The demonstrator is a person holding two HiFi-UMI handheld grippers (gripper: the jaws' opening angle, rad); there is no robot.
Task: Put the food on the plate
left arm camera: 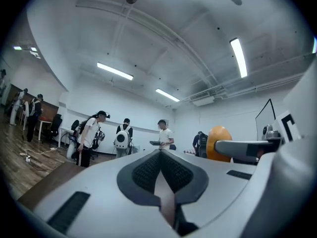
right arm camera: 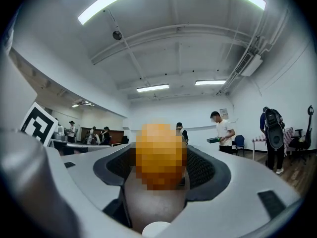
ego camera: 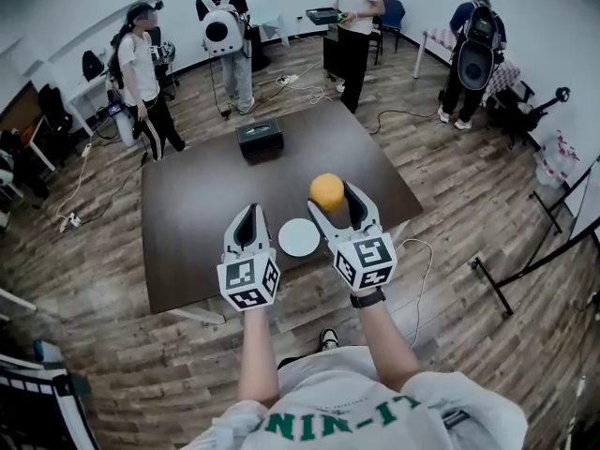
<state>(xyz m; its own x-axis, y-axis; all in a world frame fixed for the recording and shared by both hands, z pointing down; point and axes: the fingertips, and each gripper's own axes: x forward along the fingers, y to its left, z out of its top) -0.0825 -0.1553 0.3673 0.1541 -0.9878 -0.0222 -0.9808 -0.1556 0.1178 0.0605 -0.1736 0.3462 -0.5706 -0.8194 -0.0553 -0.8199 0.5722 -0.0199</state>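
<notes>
Right gripper [ego camera: 332, 198] clasps one fruit [ego camera: 326, 191], perhaps an orange; one plate [ego camera: 299, 237].

The right claw [right arm camera: 161, 158] clamps a round orange food [right arm camera: 160, 145], a white plate [right arm camera: 155, 230] showing below.

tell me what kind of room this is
Most likely a lab or office space set up for recording sessions: a bare dark table on wood flooring, cables trailing over it, and people wearing backpack rigs under ceiling strip lights.
</notes>
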